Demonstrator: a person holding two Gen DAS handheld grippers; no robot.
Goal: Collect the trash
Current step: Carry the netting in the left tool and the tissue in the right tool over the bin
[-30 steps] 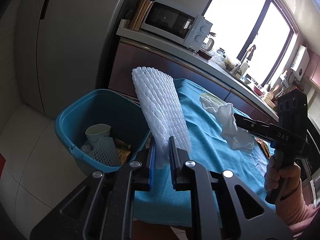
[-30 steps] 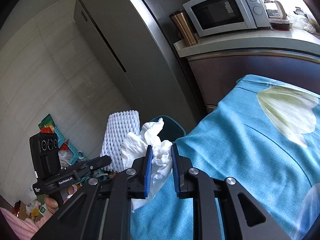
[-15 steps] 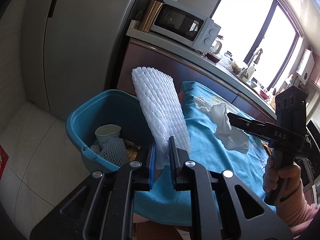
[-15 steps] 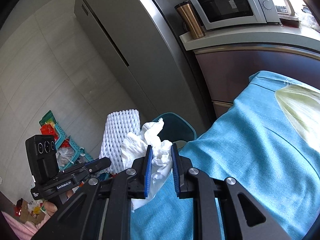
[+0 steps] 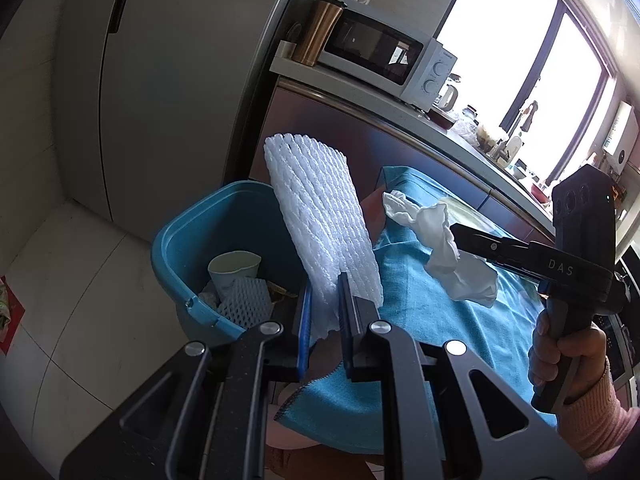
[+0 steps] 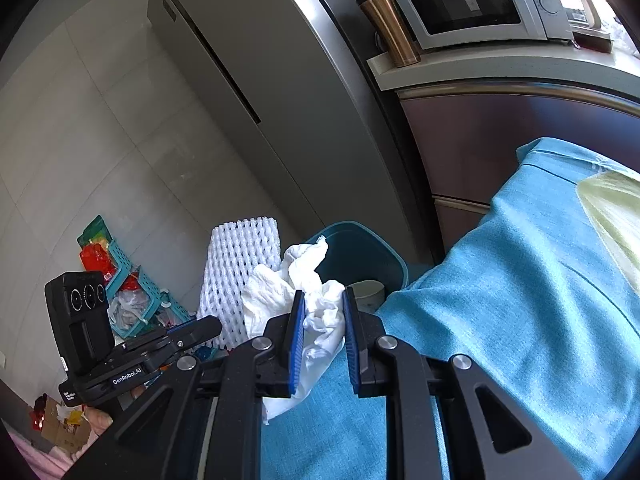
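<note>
My left gripper [image 5: 325,300] is shut on a white foam net sleeve [image 5: 320,220], which stands upright over the near edge of a blue bin [image 5: 192,236] on the floor. My right gripper [image 6: 322,312] is shut on a crumpled white tissue [image 6: 296,280], held above the table's blue cloth [image 6: 520,300] close to the bin [image 6: 360,248]. In the left wrist view the tissue [image 5: 444,252] hangs from the right gripper [image 5: 456,236] to the right of the sleeve. The bin holds a paper cup [image 5: 234,268] and another foam net [image 5: 244,300].
A grey fridge [image 5: 160,80] stands behind the bin. On the counter [image 5: 400,112] sit a microwave [image 5: 384,60] and a copper tumbler [image 5: 318,28]. A teal rack [image 6: 136,280] with bags stands on the floor at the left. A hand [image 5: 560,356] in a pink sleeve grips the right handle.
The right gripper has carried the tissue leftward across the cloth, nearer the bin. The left gripper with the foam sleeve has stayed roughly in place over the bin's edge.
</note>
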